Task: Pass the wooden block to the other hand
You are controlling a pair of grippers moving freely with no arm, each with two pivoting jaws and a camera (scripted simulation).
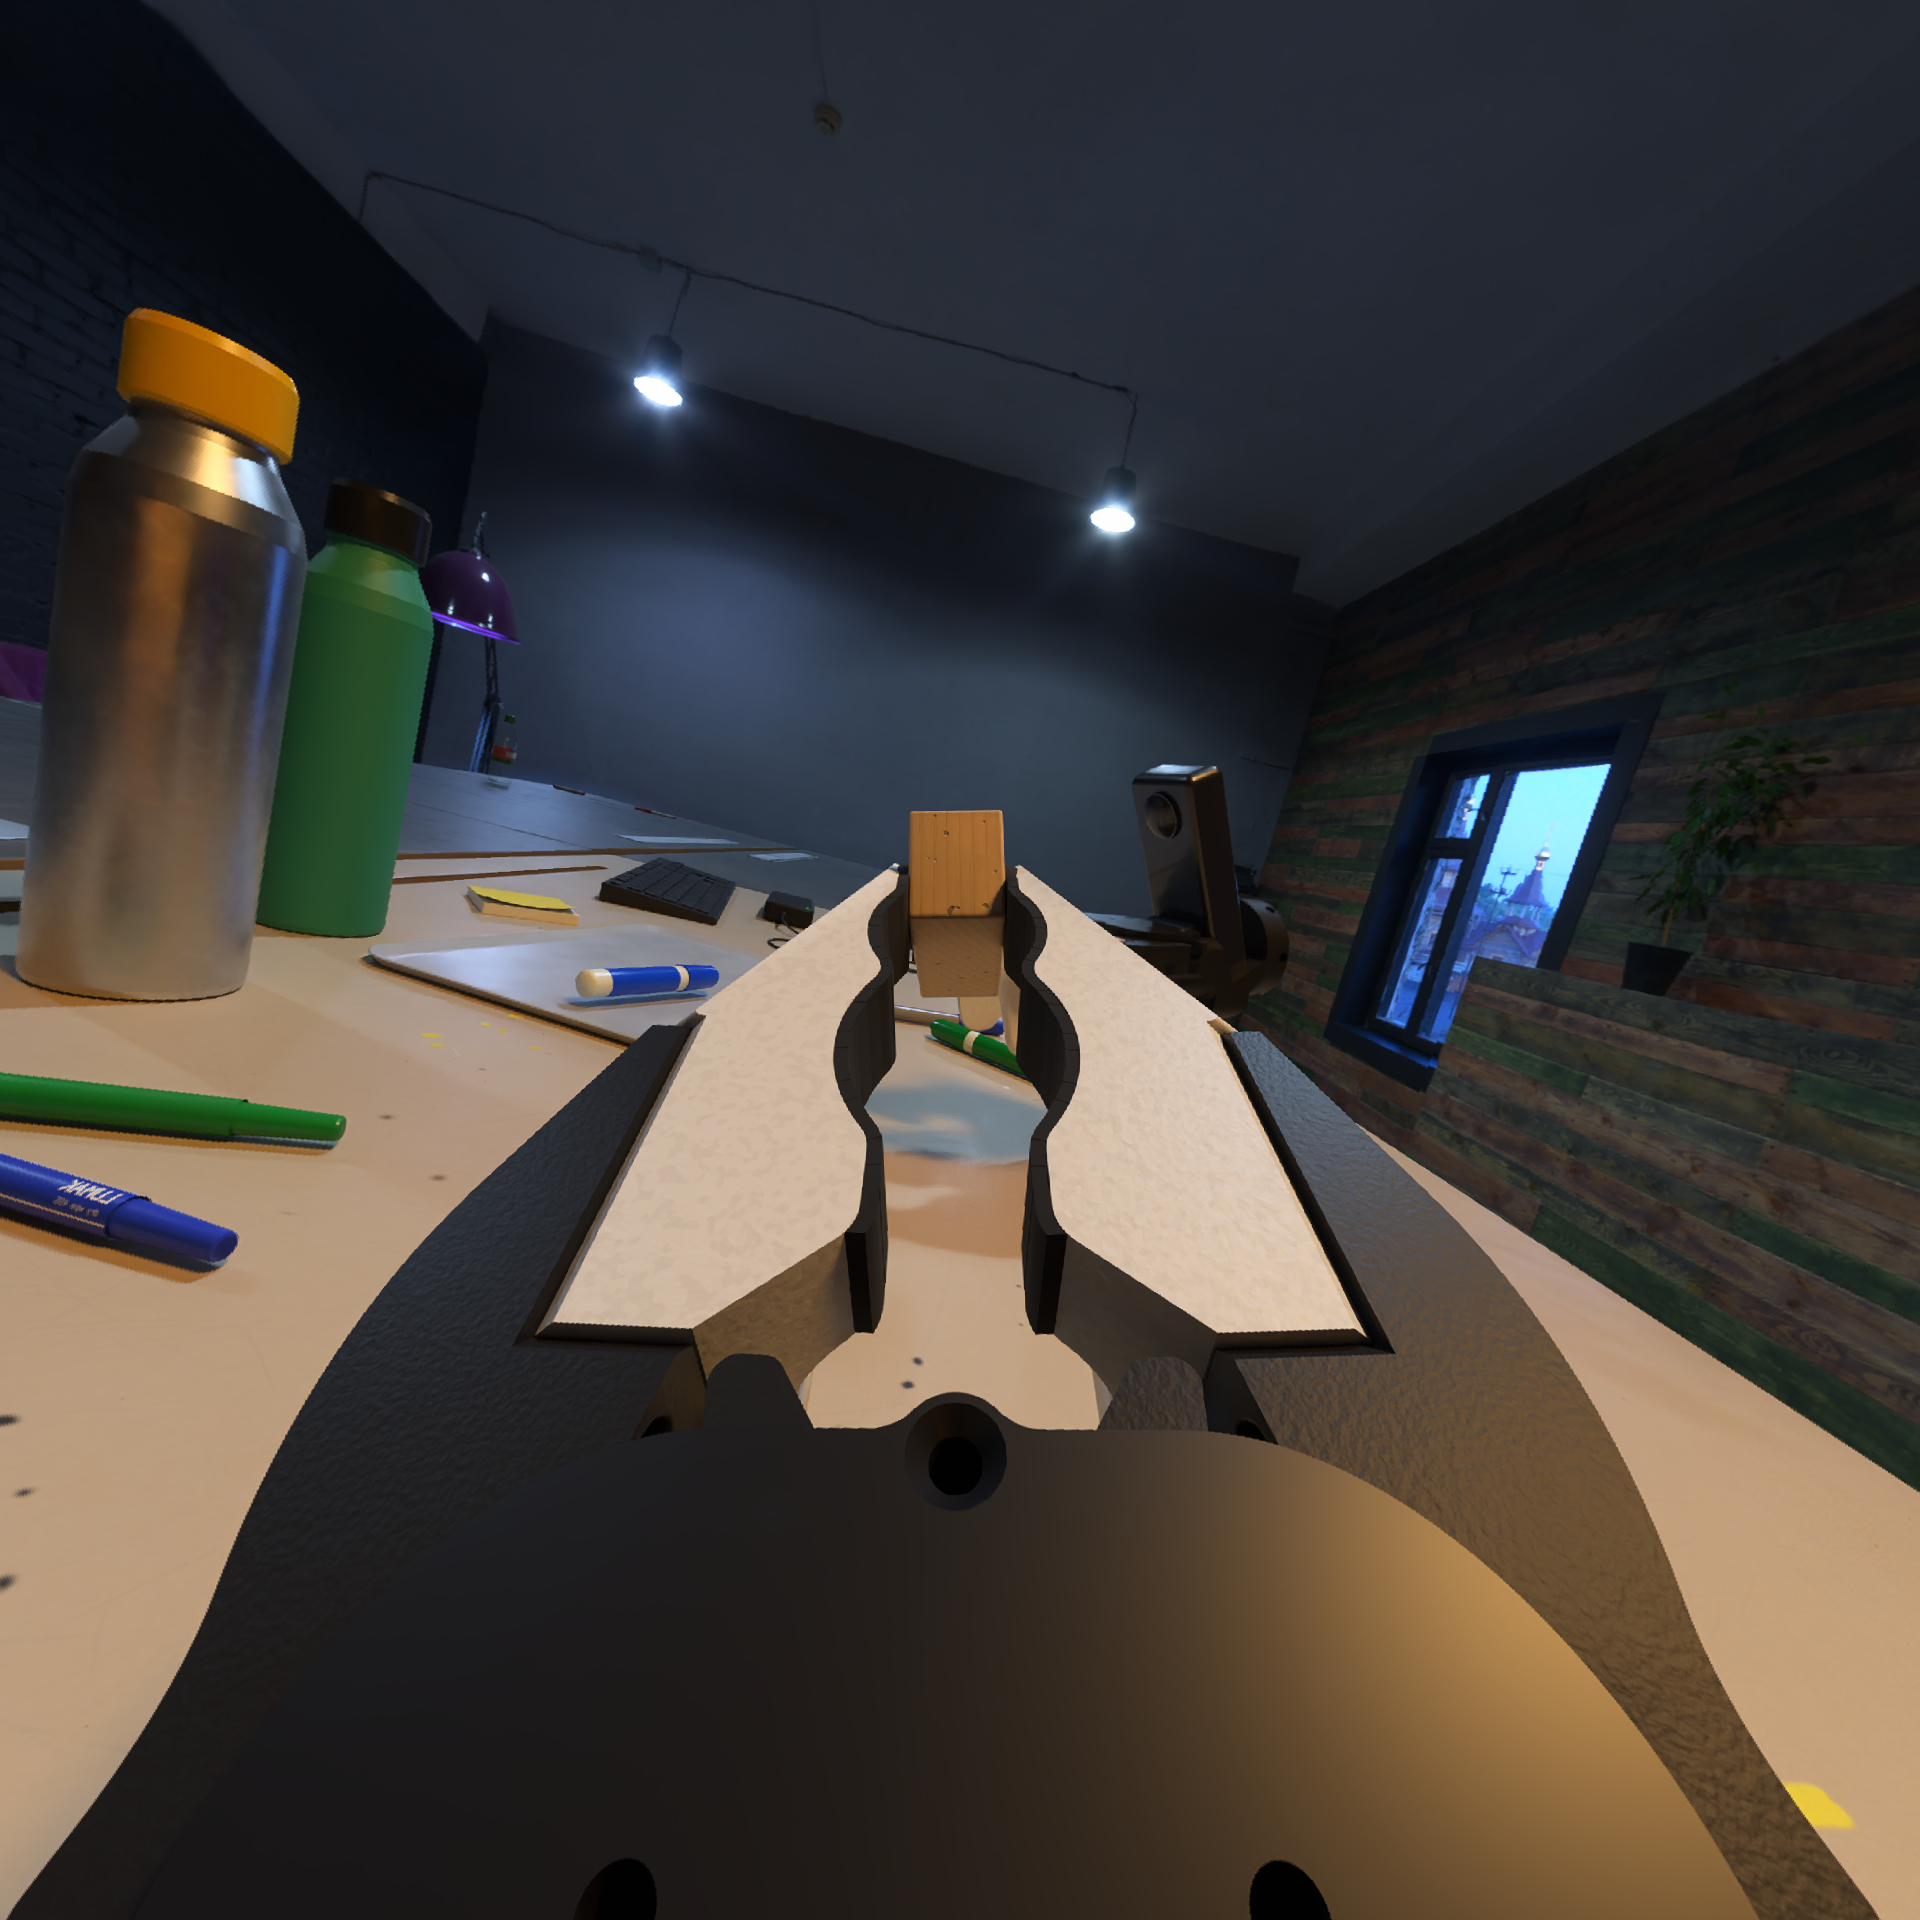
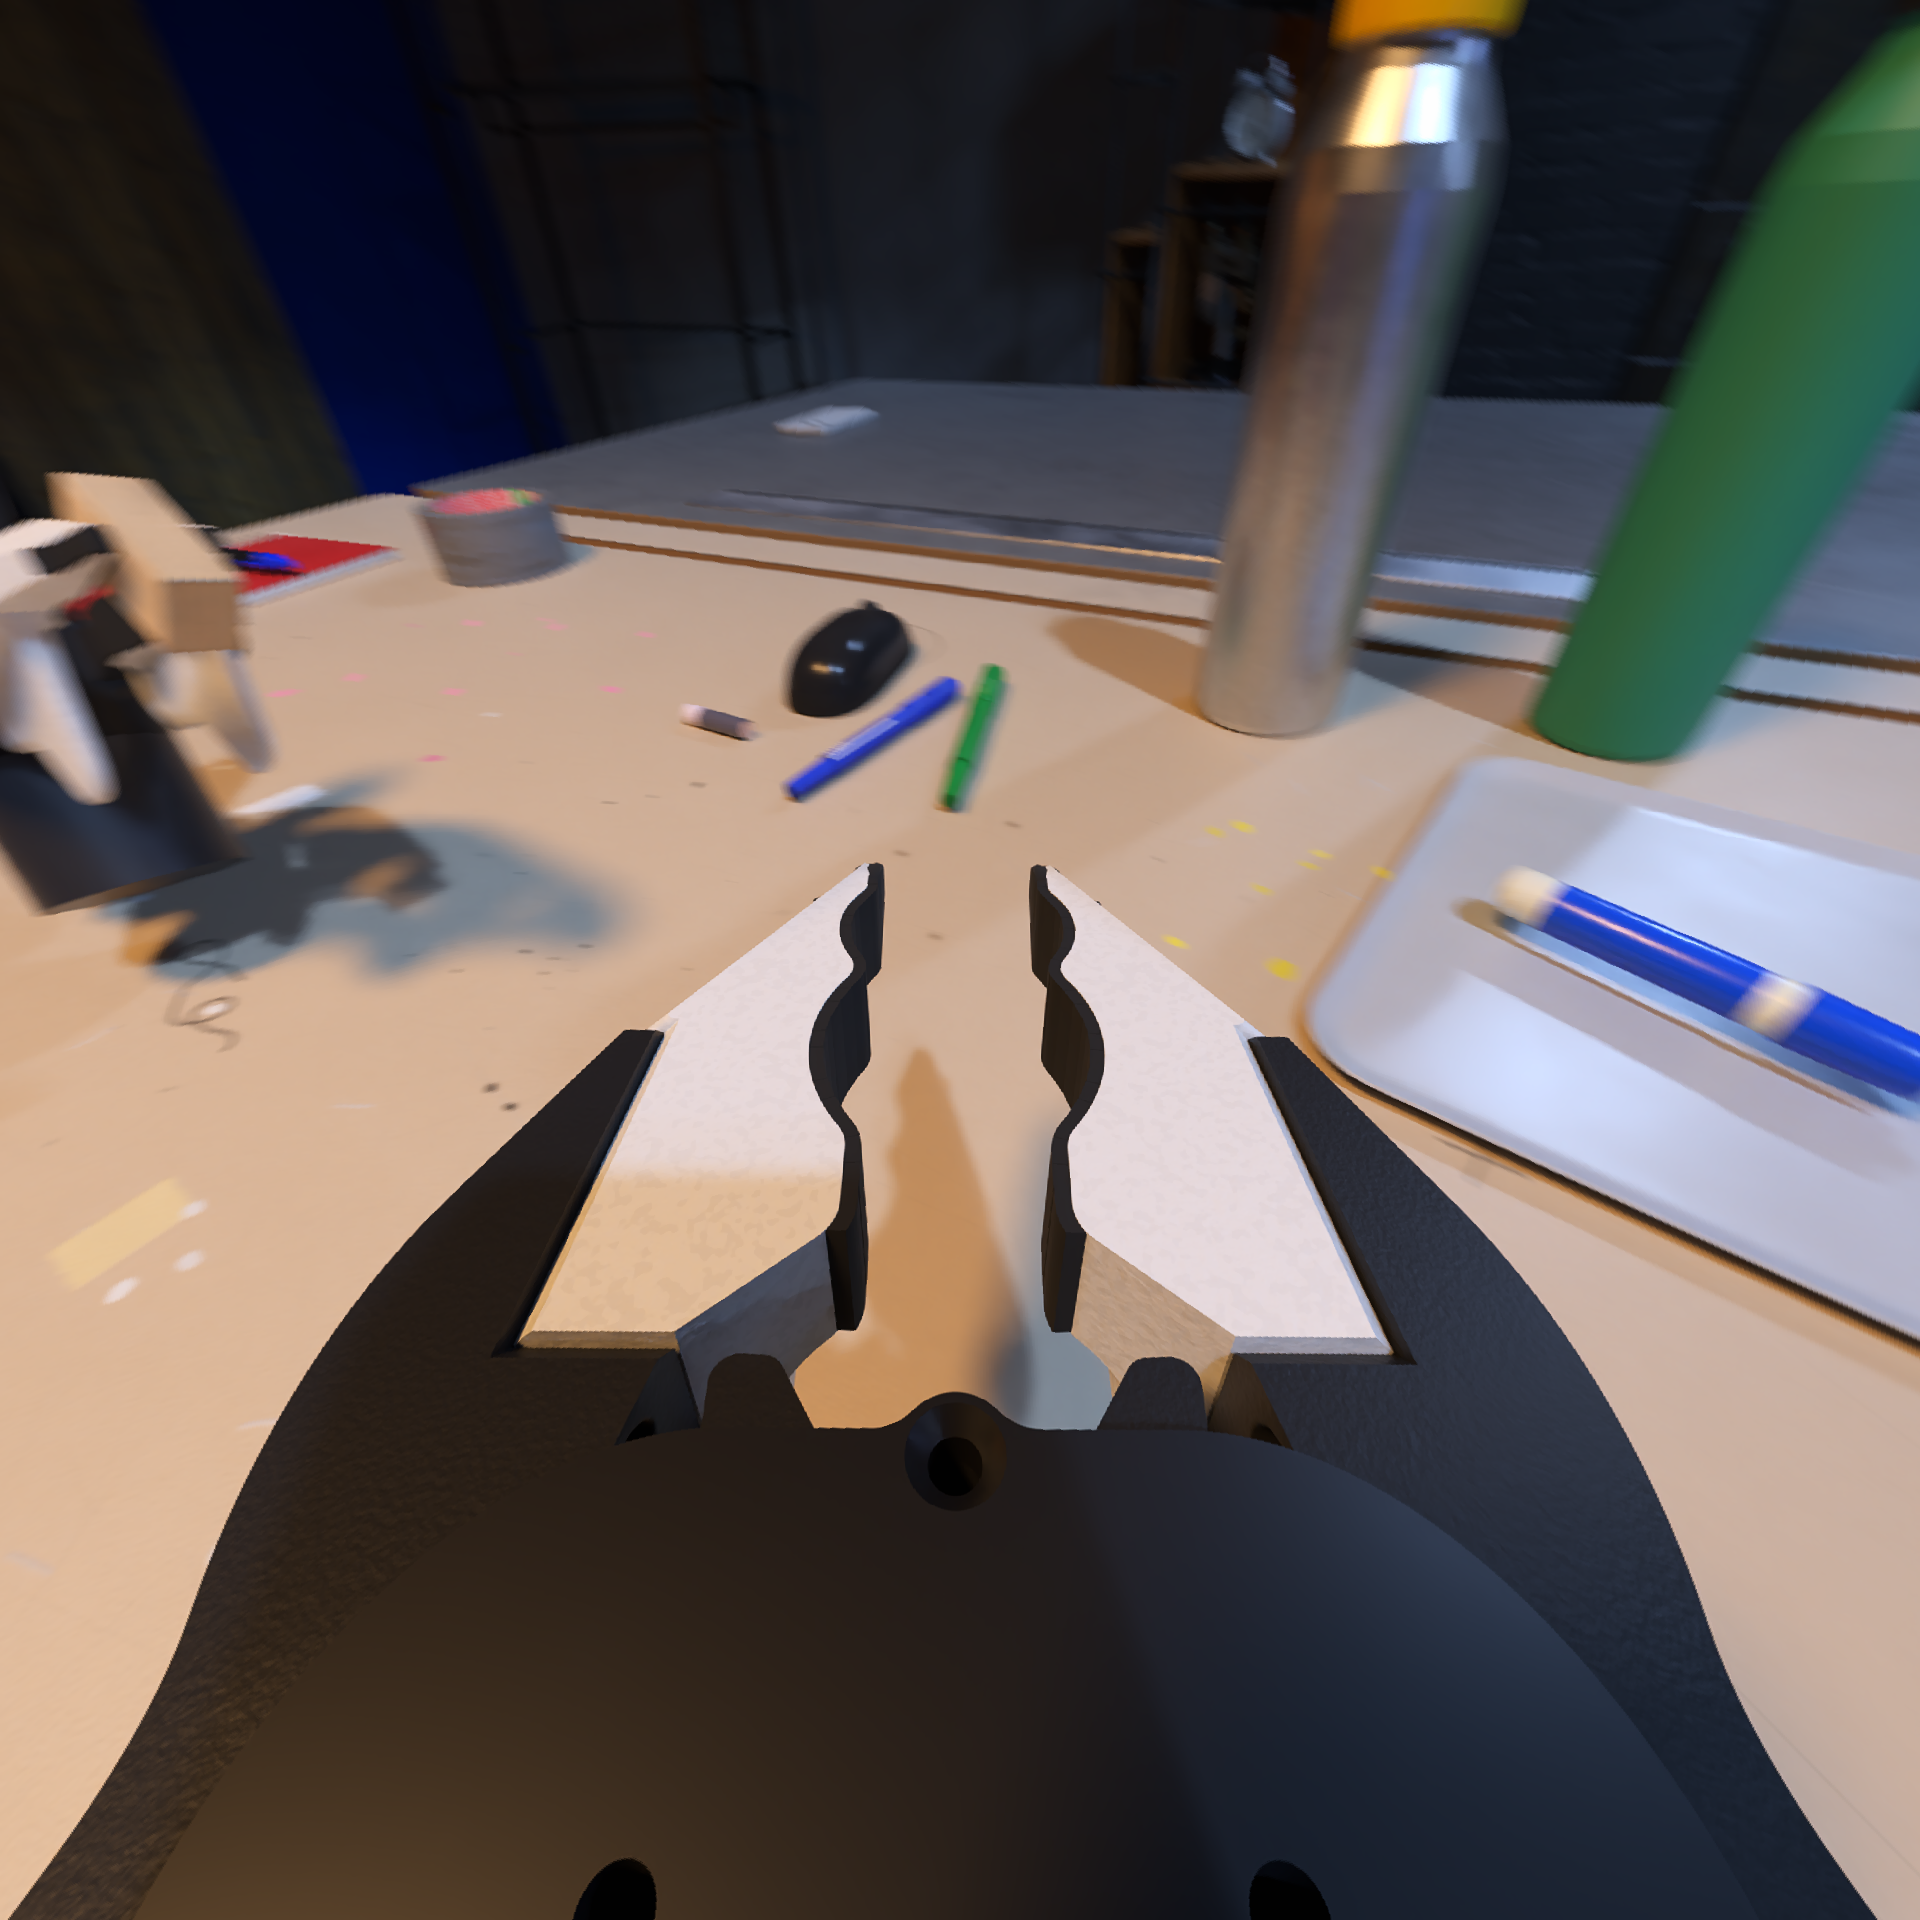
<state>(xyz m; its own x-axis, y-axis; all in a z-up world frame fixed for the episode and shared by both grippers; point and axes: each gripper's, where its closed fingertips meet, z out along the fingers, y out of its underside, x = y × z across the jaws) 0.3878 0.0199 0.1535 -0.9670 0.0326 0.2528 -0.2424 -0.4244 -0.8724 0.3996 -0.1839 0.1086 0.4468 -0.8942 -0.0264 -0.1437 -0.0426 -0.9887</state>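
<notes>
My left gripper point(image 1: 956, 883) is shut on the wooden block point(image 1: 956, 883), a light-brown oblong held upright at the fingertips, above the beige table point(image 1: 156, 1455). The right gripper point(image 1: 1195, 883) shows dark behind the block, to the right. In the right wrist view my right gripper point(image 2: 956, 883) is open and empty, low over the table point(image 2: 416, 1195). The left gripper point(image 2: 83, 707) with the block point(image 2: 156, 561) shows at the far left of that view, raised above its shadow.
A silver bottle with a yellow cap point(image 1: 166, 675) and a green bottle point(image 1: 348, 727) stand at left. A white tray point(image 2: 1507, 1039) holds a blue marker point(image 2: 1704, 977). Green and blue pens point(image 2: 971, 738), a black mouse point(image 2: 847, 660), a tape roll point(image 2: 494, 535) and a keyboard point(image 1: 670, 888) lie about.
</notes>
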